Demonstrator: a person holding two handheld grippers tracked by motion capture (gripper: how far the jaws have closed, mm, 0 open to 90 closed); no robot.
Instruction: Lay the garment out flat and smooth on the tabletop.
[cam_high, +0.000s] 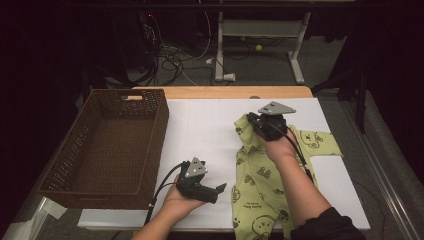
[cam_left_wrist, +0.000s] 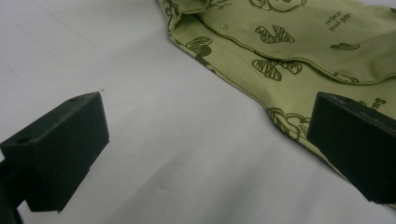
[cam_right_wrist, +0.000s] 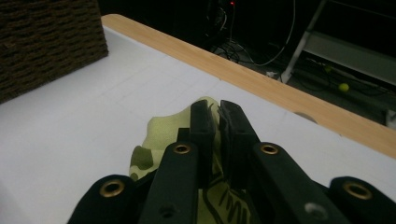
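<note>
Right gripper (cam_high: 260, 125) clamped on the green printed cotton garment (cam_high: 260, 180).
Garment lay on the white table cover (cam_high: 200, 130), one edge lifted; left gripper (cam_high: 218, 190) rested beside it, jaws wide apart, holding nothing.

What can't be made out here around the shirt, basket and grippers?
- Green shirt: high view, its middle is covered by the right forearm and its hem is cut off by the bottom edge.
- Right gripper: right gripper view, how much cloth is pinched is hidden by the shut jaws.
- Basket: high view, floor too dark to check for contents.
- Left gripper: left gripper view, body cut off by the bottom edge.
</note>
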